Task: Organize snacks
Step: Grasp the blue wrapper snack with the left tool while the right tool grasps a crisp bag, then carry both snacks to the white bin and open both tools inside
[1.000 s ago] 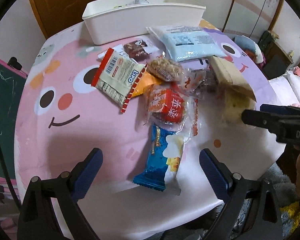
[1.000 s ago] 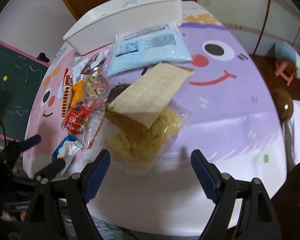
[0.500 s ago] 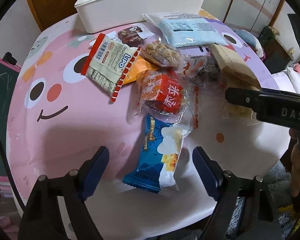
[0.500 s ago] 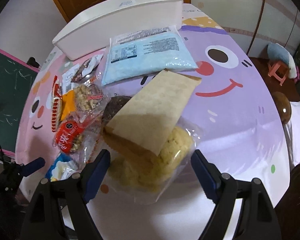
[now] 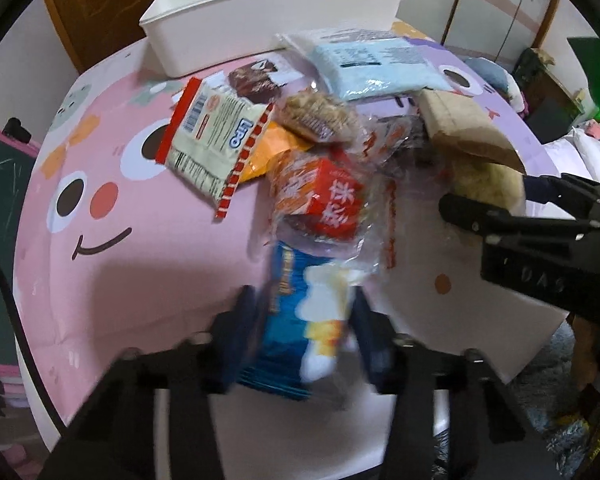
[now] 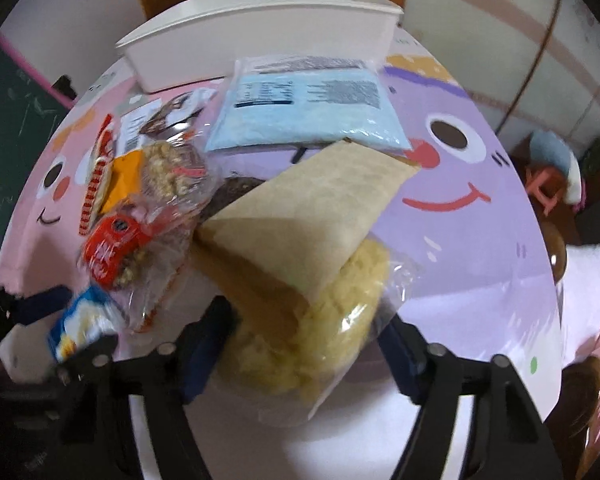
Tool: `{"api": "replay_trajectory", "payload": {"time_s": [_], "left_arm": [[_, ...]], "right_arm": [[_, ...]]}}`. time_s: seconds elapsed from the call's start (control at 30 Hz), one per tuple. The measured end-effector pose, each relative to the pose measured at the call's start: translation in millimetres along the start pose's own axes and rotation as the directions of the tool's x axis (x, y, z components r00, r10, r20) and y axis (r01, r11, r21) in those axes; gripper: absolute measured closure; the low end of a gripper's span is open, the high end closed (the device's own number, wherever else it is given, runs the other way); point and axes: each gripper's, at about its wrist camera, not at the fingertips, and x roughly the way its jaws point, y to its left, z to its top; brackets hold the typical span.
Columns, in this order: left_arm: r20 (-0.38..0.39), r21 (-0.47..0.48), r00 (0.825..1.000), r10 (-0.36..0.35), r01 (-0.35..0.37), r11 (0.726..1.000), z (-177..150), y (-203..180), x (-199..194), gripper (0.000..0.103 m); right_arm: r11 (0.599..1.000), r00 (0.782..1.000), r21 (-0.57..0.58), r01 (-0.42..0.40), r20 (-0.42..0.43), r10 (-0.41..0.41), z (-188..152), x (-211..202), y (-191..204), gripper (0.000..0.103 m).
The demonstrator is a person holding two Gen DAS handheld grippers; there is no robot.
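Note:
A blue and white snack packet [image 5: 296,320] lies at the near end of the snack pile, and my left gripper [image 5: 302,312] is closing on it, a finger against each long side. A clear bag of yellow cookies [image 6: 320,320] with a brown card label [image 6: 312,216] sits between the fingers of my right gripper [image 6: 306,332]. Its jaws are closing too and meet the bag's sides. In the left wrist view the right gripper [image 5: 486,196] straddles that cookie bag [image 5: 484,176] from the right. A long white bin [image 5: 268,28] stands at the table's far edge.
More snacks lie piled on the pink and purple cartoon tablecloth [image 5: 140,264]: a red packet [image 5: 328,204], a white Lipo packet [image 5: 212,140], a light blue pouch [image 5: 372,64], a brown cake packet [image 5: 254,82]. A green chalkboard [image 5: 0,184] stands at the left.
Both grippers came down over the pile. The left jaws closed from wide apart onto the blue packet. The right jaws narrowed around the cookie bag.

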Motion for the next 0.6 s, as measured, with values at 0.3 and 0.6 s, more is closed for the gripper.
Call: {"api": "replay_trajectory", "payload": {"time_s": [0.3,0.6], "left_arm": [[0.01,-0.046,1.0,-0.013,0.014,0.999,-2,7,-2,0.073],[0.118,-0.09,0.993,-0.005,0.015,0.996,0,15,-34,0.073]], "right_arm": [[0.999,0.999,0.017,-0.047,0.01,0.047,-5,-12,-11,0.048],[0.999,0.971,-0.018,-0.035,0.234,0.038,-7,-74,-10,0.049]]}}
